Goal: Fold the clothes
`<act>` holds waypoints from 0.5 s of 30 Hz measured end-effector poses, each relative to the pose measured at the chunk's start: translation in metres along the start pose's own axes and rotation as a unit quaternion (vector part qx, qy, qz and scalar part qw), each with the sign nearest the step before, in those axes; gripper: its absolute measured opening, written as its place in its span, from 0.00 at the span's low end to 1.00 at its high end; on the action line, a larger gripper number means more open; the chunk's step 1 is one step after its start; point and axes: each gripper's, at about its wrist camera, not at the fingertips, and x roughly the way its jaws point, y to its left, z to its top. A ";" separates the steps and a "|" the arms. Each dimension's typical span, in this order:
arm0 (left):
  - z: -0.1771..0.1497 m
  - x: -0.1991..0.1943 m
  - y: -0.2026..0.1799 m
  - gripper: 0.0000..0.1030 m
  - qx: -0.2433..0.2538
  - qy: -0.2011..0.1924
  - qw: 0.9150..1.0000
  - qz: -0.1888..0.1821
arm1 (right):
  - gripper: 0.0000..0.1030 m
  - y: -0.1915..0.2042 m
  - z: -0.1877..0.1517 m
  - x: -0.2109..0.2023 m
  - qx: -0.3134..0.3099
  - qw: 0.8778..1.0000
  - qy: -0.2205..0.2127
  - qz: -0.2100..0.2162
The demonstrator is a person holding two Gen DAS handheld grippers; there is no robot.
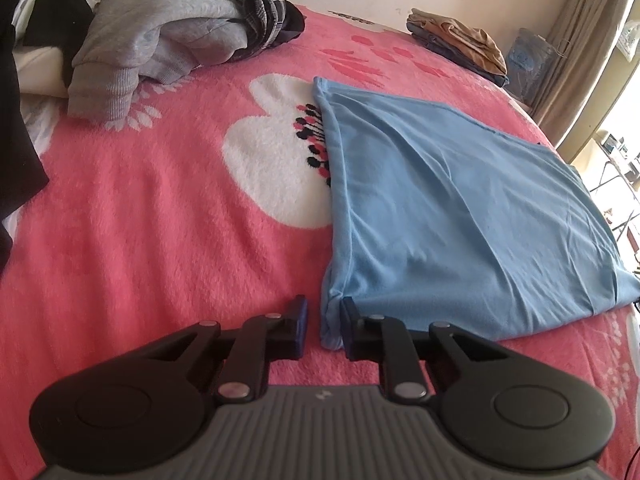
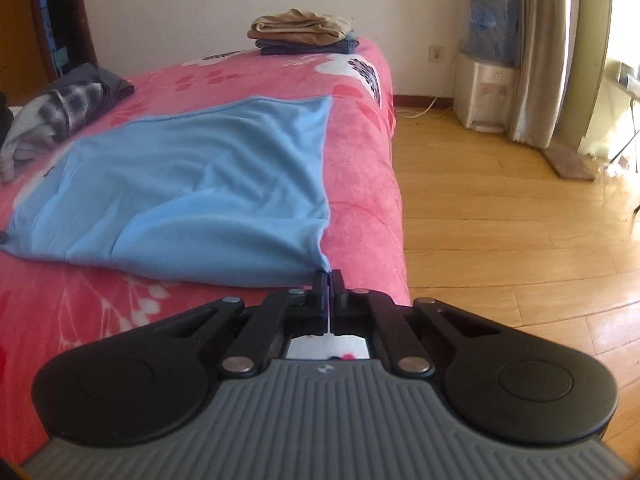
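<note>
Bed under a fuzzy pink floral blanket (image 1: 160, 208); folded light-blue knit garment (image 1: 440, 200) lies flat on it, no legible writing. Left gripper (image 1: 322, 330) jaws parted around the garment's near-left corner; right gripper (image 2: 329, 294) jaws pinched onto its near-right corner.

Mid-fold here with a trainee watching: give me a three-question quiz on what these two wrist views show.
1. True or false: the right gripper has its jaws closed on a corner of the blue garment.
2. Multiple choice: the left gripper is A) shut on the garment, B) open with a garment corner between its jaws, C) away from the garment.
3. Fill in: the folded stack sits at the far ____ of the pink blanket.

Key: 1 true; 2 B; 3 corner.
</note>
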 end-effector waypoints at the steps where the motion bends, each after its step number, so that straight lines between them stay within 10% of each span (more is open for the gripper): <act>1: 0.000 0.000 0.000 0.17 0.000 0.000 1.000 0.000 | 0.00 0.001 0.000 0.000 -0.008 1.000 0.000 -0.003; 11: 0.000 0.000 0.000 0.17 0.001 0.000 1.000 -0.002 | 0.01 -0.005 -0.001 0.003 -0.023 0.993 0.003 -0.117; 15: 0.001 0.001 0.002 0.17 0.005 0.002 1.000 -0.007 | 0.03 -0.018 -0.002 -0.012 0.020 0.997 -0.007 -0.072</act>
